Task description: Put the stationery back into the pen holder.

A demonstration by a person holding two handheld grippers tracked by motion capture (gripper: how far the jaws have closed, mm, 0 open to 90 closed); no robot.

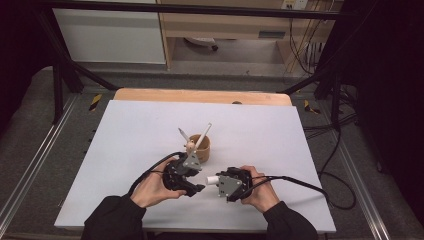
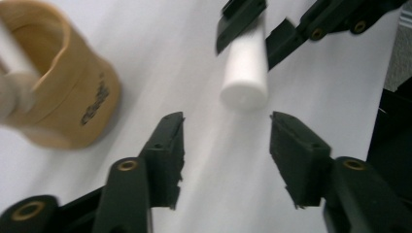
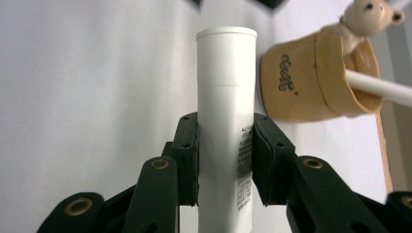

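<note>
— Fingers of the left gripper point(image 2: 227, 145): how do they stand?

— Apart, with nothing between them. The 2 black pads point(image 2: 167, 150) have bare white table point(image 1: 125, 140) between them, and the capped end of the white tube point(image 2: 244, 73) lies just beyond their tips, not touching either one.

— What sits furthest left?

— In the left gripper view, a tan cup point(image 2: 68, 97) with dark lettering on its side, blurred, with a white stick point(image 2: 12, 48) leaning out of it. From the high view the cup point(image 1: 201, 148) stands near the middle of the table, just beyond the left gripper point(image 1: 196, 189), and holds 2 sticks and a small figure.

— And moving right?

— The tube point(image 1: 212, 179) lies level between the 2 grippers, cap end toward the left one. The right gripper point(image 1: 219, 184) holds it.

— Firmly?

— Yes. In the right gripper view both pads point(image 3: 187, 155) are clamped on the tube's point(image 3: 226, 111) sides, about mid-length, at the printed label. The cap points away from the camera. To the tube's right the cup point(image 3: 311, 82) shows, with a little bear-like figure point(image 3: 364, 17) at its rim and a white stick point(image 3: 379, 85) poking out.

— The hands?

— Each dark-sleeved hand grips its tool near the table's front edge, the left hand point(image 1: 155, 187) close beside the right hand point(image 1: 260, 192).
</note>
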